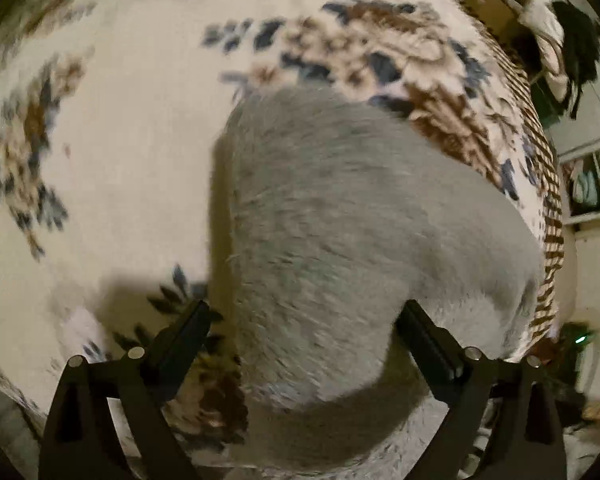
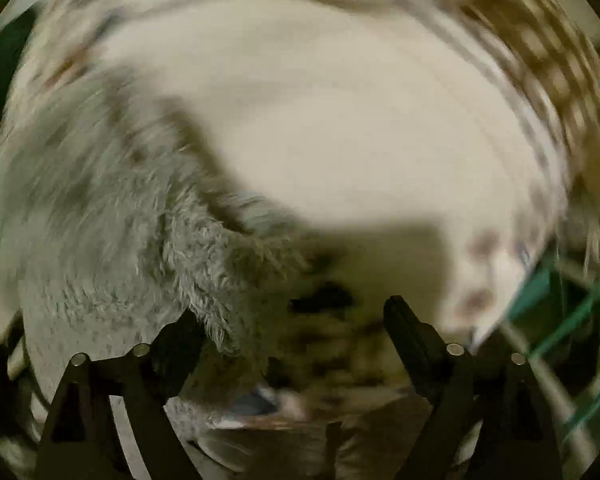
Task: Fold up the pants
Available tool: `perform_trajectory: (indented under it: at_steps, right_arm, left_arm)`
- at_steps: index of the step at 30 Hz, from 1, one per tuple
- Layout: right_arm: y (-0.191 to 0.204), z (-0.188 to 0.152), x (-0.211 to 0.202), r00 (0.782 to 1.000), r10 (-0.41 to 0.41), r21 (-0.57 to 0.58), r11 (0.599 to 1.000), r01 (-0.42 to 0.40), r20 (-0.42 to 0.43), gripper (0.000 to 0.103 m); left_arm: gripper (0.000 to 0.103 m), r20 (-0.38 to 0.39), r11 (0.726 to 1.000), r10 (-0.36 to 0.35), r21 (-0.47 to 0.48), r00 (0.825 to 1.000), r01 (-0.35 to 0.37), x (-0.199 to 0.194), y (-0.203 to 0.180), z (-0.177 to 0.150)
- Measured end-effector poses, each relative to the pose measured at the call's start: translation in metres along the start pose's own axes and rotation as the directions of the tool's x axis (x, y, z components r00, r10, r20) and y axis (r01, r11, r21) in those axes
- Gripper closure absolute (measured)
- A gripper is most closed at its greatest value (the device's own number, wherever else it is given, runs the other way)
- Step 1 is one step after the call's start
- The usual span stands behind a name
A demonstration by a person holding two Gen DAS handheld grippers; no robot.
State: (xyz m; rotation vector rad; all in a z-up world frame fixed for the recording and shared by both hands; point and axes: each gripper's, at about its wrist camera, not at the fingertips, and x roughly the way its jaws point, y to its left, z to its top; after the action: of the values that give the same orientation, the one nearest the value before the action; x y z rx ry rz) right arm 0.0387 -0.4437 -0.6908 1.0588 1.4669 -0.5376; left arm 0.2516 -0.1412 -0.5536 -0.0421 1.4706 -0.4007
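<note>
The pants [image 1: 340, 220] are a grey, fluffy garment that lies on a cream blanket [image 1: 120, 140] with brown and blue flower patterns. In the left wrist view the grey cloth fills the space between the 2 fingers and stretches away in front of them, and its near edge passes under the gap. The left gripper [image 1: 304, 316] has its fingers spread wide and nothing is pinched between them. One finger stands over the blanket beside the cloth, the other is at the edge of the grey fabric.

In the right wrist view the picture is strongly blurred. The right gripper [image 2: 292, 316] also has its 2 fingers apart and holds nothing. The fluffy edge of the pants [image 2: 112, 240] lies in front of the left finger, and the bare blanket [image 2: 340, 120] is ahead of the gap and the right finger.

I judge that the step in hand is to take hold of an edge of the pants for a fold. To do it well, each gripper should come low enough that 1 finger slides under the edge, then close on all layers together, because the thick pile can slip out. Both grippers should lift evenly so the fold line stays straight.

No brand, label or writing can be read in either view.
</note>
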Motion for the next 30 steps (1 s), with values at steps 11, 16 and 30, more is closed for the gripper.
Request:
perform_trajectory:
  at_steps: [11,16,30]
  right_arm:
    - [0.074,0.014,-0.073,0.976,0.131,-0.135,0.985,-0.109,0.171,0.011]
    - [0.165,0.049,-0.057,0.983,0.047,-0.347,0.938,0.017,0.178,0.011]
    - [0.161,0.1,-0.014,0.987,-0.063,-0.314,0.943,0.107,0.146,0.008]
  left_arm:
    - [0.006,0.105,0.999,-0.011,0.036,0.994,0.008,-0.02,-0.008,0.046]
    - [0.006,0.067,0.998,0.039,0.053,0.997,-0.043,0.012,-0.005,0.081]
    - [0.003,0.012,0.985,-0.113,-0.132,0.994,0.114,0.035,0.037,0.083]
